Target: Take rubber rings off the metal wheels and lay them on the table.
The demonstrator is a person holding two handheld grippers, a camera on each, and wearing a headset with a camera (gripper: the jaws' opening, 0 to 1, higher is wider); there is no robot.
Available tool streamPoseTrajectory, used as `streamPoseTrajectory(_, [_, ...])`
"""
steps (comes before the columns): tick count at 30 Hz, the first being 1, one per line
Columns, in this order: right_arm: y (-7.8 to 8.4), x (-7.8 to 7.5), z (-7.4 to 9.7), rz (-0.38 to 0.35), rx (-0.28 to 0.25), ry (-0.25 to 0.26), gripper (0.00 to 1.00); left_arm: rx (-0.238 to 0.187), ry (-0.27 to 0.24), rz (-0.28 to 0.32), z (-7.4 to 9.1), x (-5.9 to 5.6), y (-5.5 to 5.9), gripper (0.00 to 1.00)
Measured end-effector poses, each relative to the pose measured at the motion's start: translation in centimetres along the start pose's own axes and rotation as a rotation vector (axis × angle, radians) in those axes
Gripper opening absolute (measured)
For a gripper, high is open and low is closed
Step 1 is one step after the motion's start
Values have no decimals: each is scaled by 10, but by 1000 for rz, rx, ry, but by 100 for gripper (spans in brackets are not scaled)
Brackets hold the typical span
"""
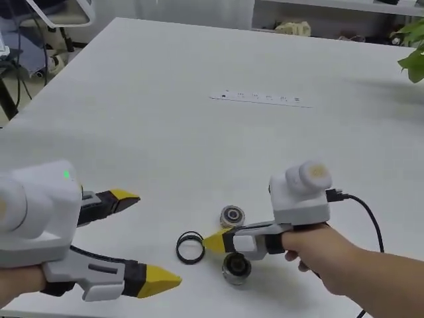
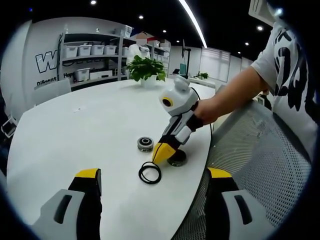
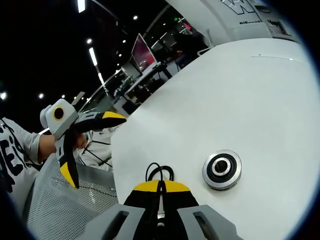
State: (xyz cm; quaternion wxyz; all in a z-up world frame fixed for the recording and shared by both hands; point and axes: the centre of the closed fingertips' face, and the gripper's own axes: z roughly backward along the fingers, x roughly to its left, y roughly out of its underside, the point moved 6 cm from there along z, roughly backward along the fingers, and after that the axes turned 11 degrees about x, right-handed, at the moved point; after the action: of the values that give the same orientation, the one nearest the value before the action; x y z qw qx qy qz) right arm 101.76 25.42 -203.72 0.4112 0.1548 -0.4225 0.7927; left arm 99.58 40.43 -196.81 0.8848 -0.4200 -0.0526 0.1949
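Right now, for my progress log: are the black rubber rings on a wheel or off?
Off. The rubber rings lie flat on the table, apart from the near wheel and the far wheel, around neither.

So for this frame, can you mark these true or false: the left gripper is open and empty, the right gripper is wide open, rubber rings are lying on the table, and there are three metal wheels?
1. The left gripper is open and empty. True: its jaws stand wide apart with nothing between them.
2. The right gripper is wide open. False: its jaws are shut, tips together.
3. Rubber rings lie on the table. True: the black rings lie flat just off the right gripper's tip.
4. There are three metal wheels. False: there are two, one wheel just beyond the right gripper and a second wheel close under it.
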Motion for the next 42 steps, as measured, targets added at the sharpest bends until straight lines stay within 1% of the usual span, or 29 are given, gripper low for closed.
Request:
streamPoseTrajectory(15, [0,-2,-2,4,3,16,0,6,2,3,1,-2,3,83])
streamPoseTrajectory(17, [1,-3,-3,10,9,21,0,7,0,4,2,-2,3,83])
streamPoseTrajectory(24, [0,-4,-4,17,7,27,0,8,-1,7,2,0,4,83])
streamPoseTrajectory(42, [1,-5,-6,75,28,50,1,15,8,12,-2,1,4,83])
